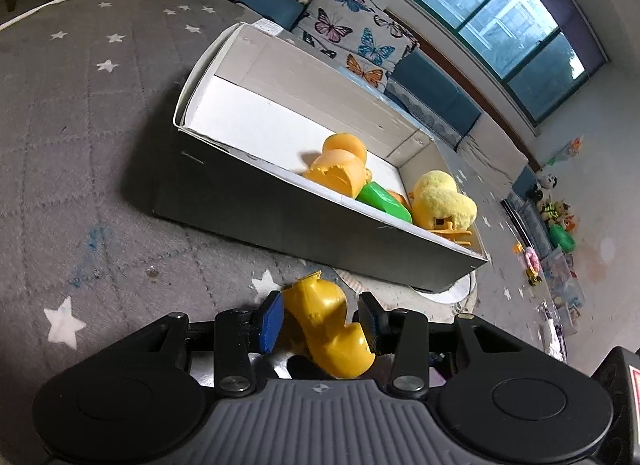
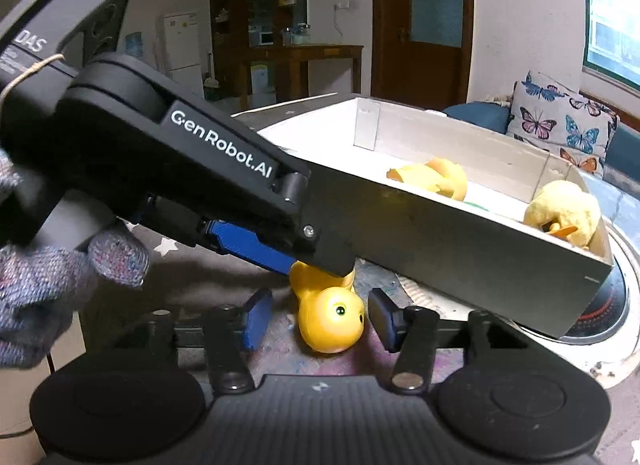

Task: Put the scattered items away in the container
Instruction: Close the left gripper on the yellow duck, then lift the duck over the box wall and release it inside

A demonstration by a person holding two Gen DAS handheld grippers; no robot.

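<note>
A yellow plastic duck [image 1: 326, 329] lies on the grey star-patterned mat, just in front of the long box [image 1: 280, 201]. My left gripper [image 1: 320, 321] is open with its blue pads on either side of the duck's body, close to it. In the right wrist view the duck's head [image 2: 332, 315] lies between the open fingers of my right gripper [image 2: 318, 319], with gaps on both sides. The left gripper [image 2: 256, 241] reaches down onto the duck from the upper left. The box [image 2: 440, 233] holds an orange plastic toy [image 1: 340, 167], a green piece [image 1: 384, 201] and a yellow plush toy [image 1: 444, 201].
A butterfly-print cushion [image 1: 352, 33] and blue cushions lie behind the box. Small toys [image 1: 556, 225] are scattered on the floor at the right. A round white-rimmed object [image 2: 612, 305] sits under the box's right end. A gloved hand [image 2: 60, 277] holds the left gripper.
</note>
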